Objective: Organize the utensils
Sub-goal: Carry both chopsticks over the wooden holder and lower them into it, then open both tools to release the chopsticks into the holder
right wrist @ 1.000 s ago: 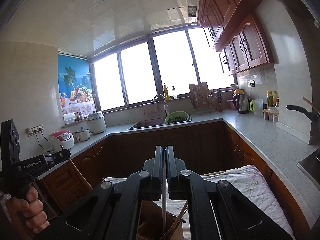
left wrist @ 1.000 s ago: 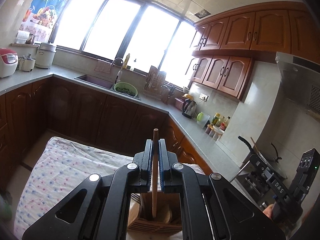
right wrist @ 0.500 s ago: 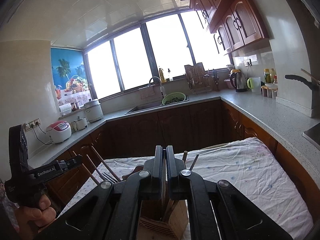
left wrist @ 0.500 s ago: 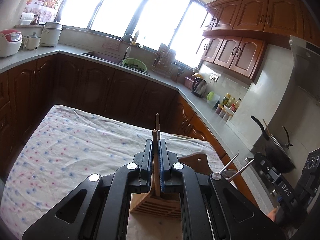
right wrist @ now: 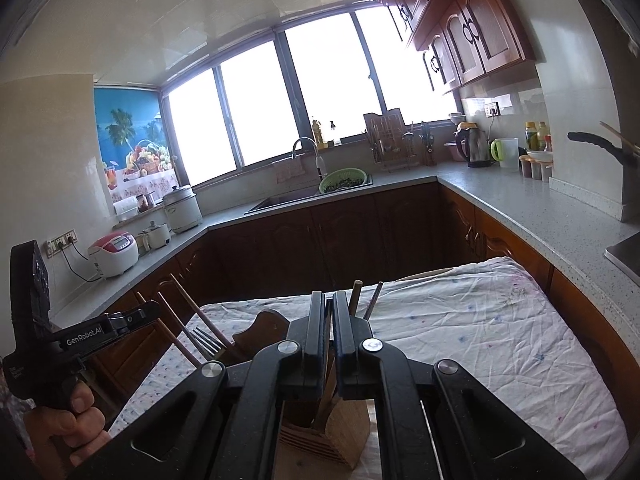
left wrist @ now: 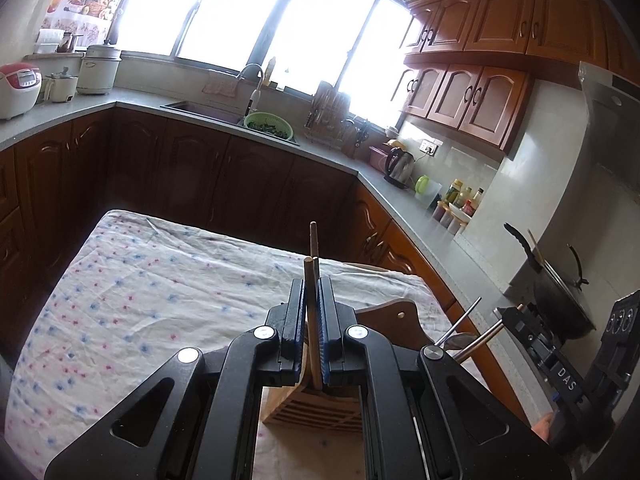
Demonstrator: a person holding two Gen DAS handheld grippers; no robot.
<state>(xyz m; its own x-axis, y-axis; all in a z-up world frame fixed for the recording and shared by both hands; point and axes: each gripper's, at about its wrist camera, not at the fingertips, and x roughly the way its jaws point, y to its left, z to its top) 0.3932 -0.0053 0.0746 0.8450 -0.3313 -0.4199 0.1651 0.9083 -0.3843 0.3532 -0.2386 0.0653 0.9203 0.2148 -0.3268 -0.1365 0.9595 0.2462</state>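
Both views have tipped down since a second ago, bringing the wooden holder (left wrist: pixel 316 404) on the cloth closer. My left gripper (left wrist: pixel 311 320) pinches a wooden chopstick (left wrist: pixel 309 280) over a slot, my right gripper (right wrist: pixel 329 344) a thin utensil I can't identify; next, lower and release. Casings read "GenRobot.AI" and "DAS".

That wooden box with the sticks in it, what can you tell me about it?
The wooden utensil holder is pale, with slatted sides and a darker shaped back panel. It stands upright on the flowered tablecloth. Wooden chopsticks, a fork and metal handles poke out. The left gripper clamps one chopstick above it.
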